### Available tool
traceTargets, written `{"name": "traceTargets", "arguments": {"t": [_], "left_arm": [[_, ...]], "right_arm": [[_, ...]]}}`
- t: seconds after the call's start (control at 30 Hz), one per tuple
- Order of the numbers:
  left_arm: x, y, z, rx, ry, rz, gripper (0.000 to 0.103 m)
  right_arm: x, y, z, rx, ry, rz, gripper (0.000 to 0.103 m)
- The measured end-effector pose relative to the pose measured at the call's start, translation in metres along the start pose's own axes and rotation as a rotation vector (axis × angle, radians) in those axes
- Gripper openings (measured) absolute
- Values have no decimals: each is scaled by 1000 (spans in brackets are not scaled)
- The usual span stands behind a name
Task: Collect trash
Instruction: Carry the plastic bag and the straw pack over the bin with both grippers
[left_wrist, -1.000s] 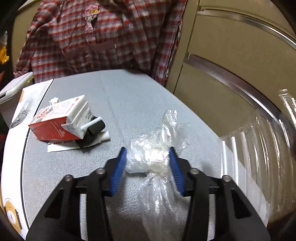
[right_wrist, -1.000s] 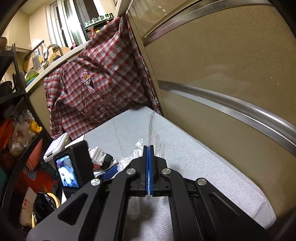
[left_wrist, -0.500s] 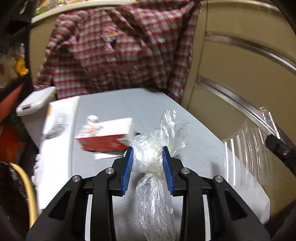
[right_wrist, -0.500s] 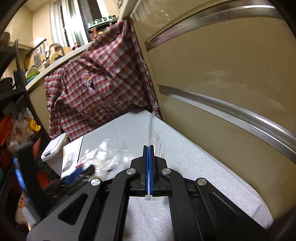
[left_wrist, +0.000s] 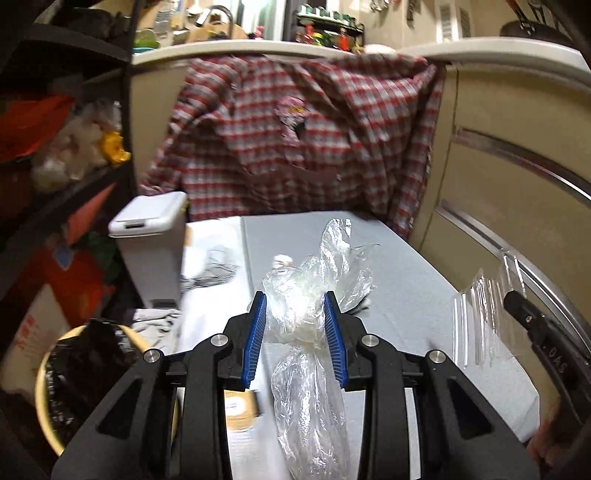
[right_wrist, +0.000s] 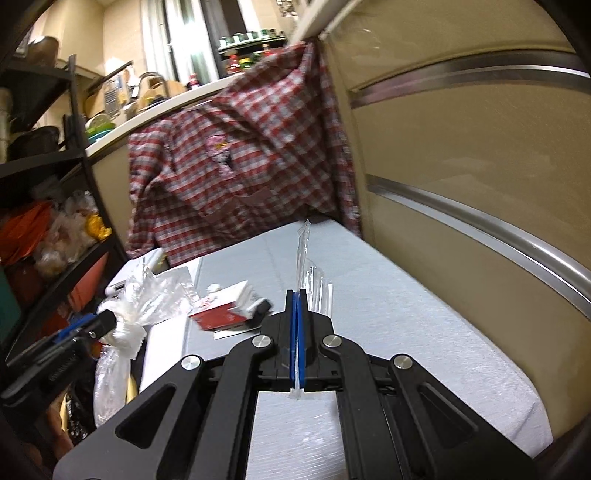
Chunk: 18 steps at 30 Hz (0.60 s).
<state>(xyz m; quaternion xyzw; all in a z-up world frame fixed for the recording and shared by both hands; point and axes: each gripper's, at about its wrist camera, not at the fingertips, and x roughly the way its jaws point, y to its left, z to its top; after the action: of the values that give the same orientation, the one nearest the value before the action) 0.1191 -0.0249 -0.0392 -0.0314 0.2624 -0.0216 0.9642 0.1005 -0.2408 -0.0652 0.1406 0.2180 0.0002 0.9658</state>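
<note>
My left gripper (left_wrist: 294, 300) is shut on a crumpled clear plastic bag (left_wrist: 314, 291), lifted above the grey table (left_wrist: 406, 295); the bag's tail hangs down between the arms. From the right wrist view the same bag (right_wrist: 140, 295) shows at the left, off the table's side. My right gripper (right_wrist: 297, 295) is shut on a thin clear plastic wrapper (right_wrist: 303, 254) that stands edge-on above the pads; in the left wrist view this ribbed wrapper (left_wrist: 480, 314) appears at the right. A red and white carton (right_wrist: 225, 306) lies on the table with a small white scrap (right_wrist: 213, 287) behind it.
A yellow bin lined with a black bag (left_wrist: 81, 369) stands low at the left. A white lidded box (left_wrist: 147, 218) sits beside the table. A plaid shirt (left_wrist: 295, 147) hangs behind, beige cabinet panels (right_wrist: 461, 166) along the right, cluttered shelves (right_wrist: 40, 221) at the left.
My left gripper closed on the bag, lifted it off the table and swung left, bringing the bin into view. The right gripper shifted slightly, still clamping the wrapper.
</note>
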Motion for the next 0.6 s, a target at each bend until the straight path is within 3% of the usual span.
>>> {"name": "traceTargets", "arguments": {"t": [0.23, 0.6], "left_arm": [[-37, 50, 2, -43, -23, 101, 31], [-64, 135, 0, -106, -12, 253, 31]], "right_arm": [[-7, 50, -4, -55, 17, 117, 1], [-11, 147, -29, -205, 65, 292, 1]]}}
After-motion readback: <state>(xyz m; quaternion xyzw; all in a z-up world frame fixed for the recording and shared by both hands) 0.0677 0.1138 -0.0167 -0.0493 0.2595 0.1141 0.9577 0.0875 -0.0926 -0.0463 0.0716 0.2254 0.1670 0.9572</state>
